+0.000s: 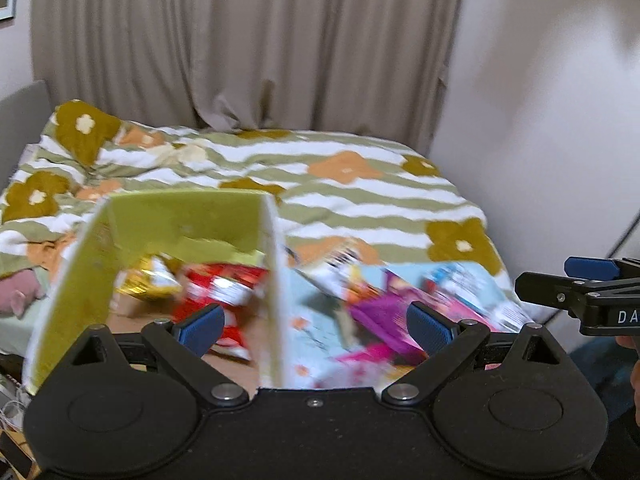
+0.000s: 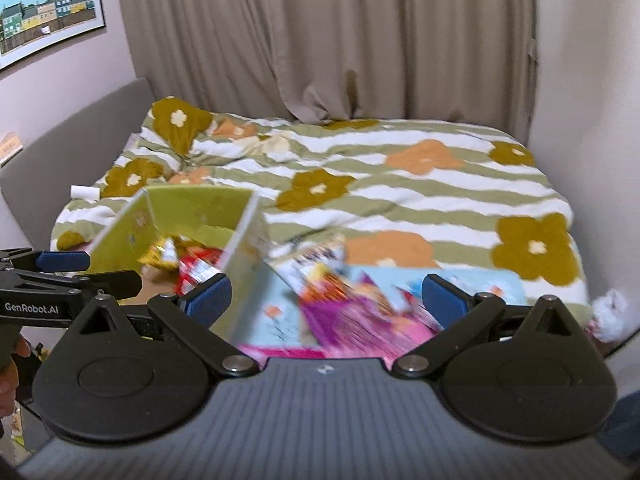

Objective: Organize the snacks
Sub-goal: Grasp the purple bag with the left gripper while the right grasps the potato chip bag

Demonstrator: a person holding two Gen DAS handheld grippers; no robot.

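Note:
A green-walled cardboard box stands on the bed's near edge, with a yellow snack bag and a red snack bag inside. It also shows in the right wrist view. Right of it lie blurred snack packets, purple and pink, on a light blue sheet; they also show in the right wrist view. My left gripper is open and empty, straddling the box's right wall. My right gripper is open and empty over the packets.
The bed carries a striped flowered duvet. Beige curtains hang behind it. A grey headboard and a framed picture are at left. A white wall is at right. A pink plush lies left of the box.

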